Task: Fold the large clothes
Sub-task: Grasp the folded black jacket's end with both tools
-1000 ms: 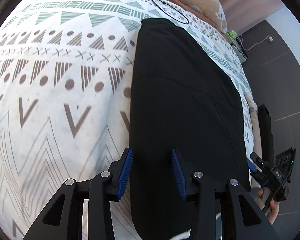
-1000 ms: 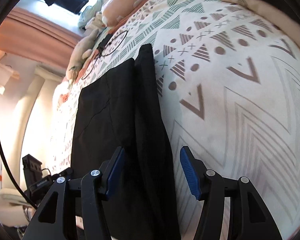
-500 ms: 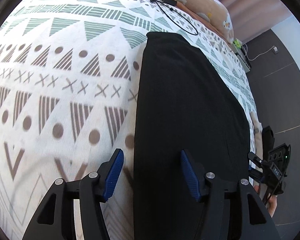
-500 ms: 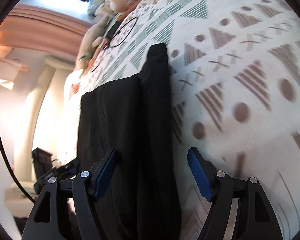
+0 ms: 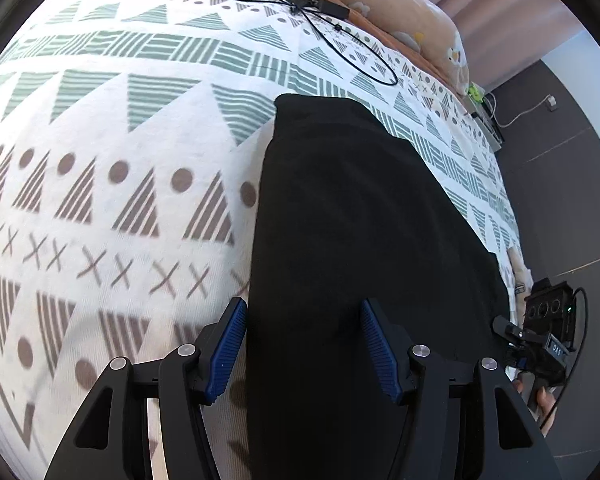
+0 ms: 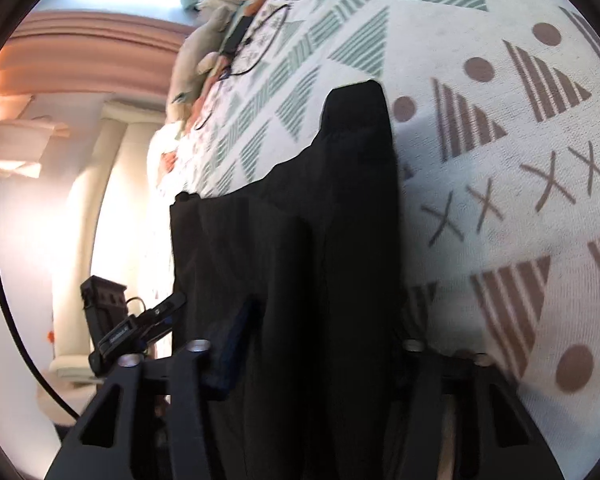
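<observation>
1. Straddling the near end of the black garment (image 5: 364,240), the left gripper (image 5: 303,344) has its blue pads spread wide with the cloth's left edge between them; nothing is pinched.
2. In the right wrist view, the right gripper (image 6: 316,352) sits low over the same garment (image 6: 300,240). One blue pad shows beside the dark cloth and the other is hidden by it; the jaws look spread rather than clamped, though the frame is blurred and contact is hard to judge.
3. Judging by how it lies, the garment is already narrowed into a long strip running away from both grippers along the patterned bedspread (image 5: 100,200). The lengthwise folds look done; what seems left is bringing the near end over toward the far end.
4. Only the right view reveals the layering: a raised folded band along the strip's right side and a stepped far edge. The left view shows one smooth, flat panel.
5. Only the left view shows the far end cleanly, with a black cable (image 5: 340,36) and a plush pillow (image 5: 404,28) beyond it, well apart from the cloth.
</observation>
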`<state>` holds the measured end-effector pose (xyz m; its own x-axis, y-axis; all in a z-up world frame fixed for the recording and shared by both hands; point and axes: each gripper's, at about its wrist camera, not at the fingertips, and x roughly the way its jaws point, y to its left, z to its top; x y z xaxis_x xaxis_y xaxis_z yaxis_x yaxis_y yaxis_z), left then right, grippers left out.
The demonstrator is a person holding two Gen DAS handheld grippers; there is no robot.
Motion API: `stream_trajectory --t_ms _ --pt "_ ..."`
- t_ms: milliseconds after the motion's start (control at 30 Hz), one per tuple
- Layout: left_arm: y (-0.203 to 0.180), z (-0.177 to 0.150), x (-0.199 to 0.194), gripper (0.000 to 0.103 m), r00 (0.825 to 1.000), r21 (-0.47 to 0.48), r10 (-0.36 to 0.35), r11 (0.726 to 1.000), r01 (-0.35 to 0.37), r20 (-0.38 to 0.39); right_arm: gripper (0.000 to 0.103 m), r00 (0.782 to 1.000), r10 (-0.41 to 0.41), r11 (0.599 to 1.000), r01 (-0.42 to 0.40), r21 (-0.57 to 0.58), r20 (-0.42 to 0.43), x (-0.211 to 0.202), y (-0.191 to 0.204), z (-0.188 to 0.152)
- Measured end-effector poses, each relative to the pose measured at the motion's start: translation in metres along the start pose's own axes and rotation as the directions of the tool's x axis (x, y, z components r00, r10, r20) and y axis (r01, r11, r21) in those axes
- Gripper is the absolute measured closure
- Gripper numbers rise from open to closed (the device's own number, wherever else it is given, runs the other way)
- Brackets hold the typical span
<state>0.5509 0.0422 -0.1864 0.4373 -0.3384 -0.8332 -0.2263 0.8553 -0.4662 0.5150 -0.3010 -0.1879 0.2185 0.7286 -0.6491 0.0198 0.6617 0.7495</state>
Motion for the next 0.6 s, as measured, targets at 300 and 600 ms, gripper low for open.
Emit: stream_trajectory --t_ms 300,600 --pt "-0.017 0.002 -0.003 0.071 0.997 0.007 0.072 0.997 -0.073 0.032 0.089 0.99 -0.076 0.988 0.091 -0.123 0.12 -0.031 0.06 -0.023" --pt "-0.048 -0.025 -0.078 0.083 0.989 0.049 0.04 0.998 -0.047 0.145 0.09 0.967 -0.067 0.971 0.12 -0.207 0.244 -0.083 0.115 -0.075"
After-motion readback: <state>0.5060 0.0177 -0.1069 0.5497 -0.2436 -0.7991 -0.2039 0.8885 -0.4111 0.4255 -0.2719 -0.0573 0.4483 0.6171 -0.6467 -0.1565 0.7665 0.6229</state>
